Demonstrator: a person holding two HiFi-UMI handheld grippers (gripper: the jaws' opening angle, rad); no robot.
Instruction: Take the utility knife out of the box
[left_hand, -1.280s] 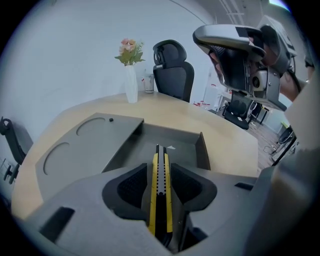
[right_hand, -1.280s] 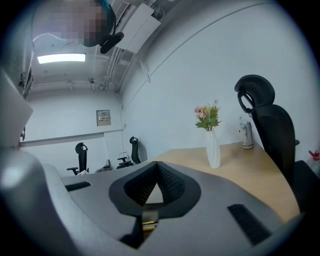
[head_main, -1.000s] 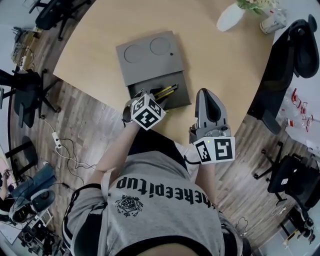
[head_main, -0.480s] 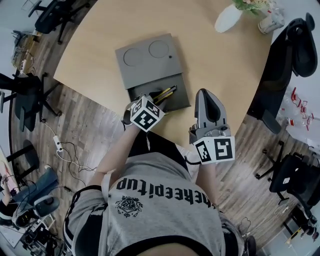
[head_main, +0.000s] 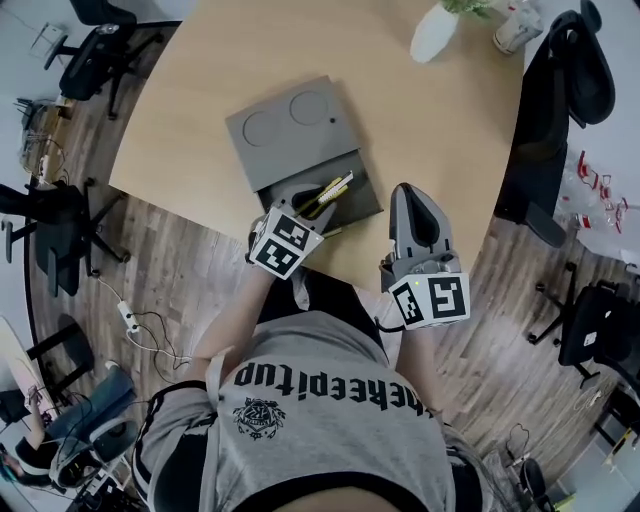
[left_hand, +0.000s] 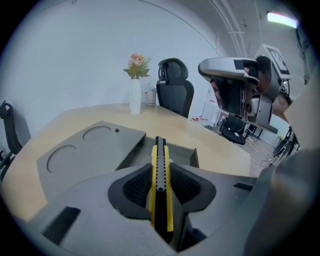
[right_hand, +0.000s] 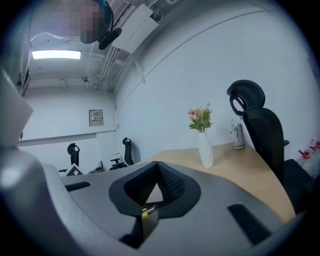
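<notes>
1. The yellow-and-black knife (left_hand: 159, 155) is clamped between the pads of the left gripper (left_hand: 160, 172), whose jaws have just been closing and are now pressed on the knife's two flat sides.
2. The knife is held lengthwise along the jaws, and its far end is pointed past the fingertips towards the grey box (left_hand: 100, 145).
3. In the head view the knife (head_main: 331, 189) is seen slanted over the open compartment at the near end of the box (head_main: 262, 150) (whether it touches the box cannot be told).
4. The box is set on the wooden table (head_main: 200, 90).
5. The right gripper (head_main: 418, 196) is held well to the right of the box, with its jaws brought together and nothing gripped.
</notes>
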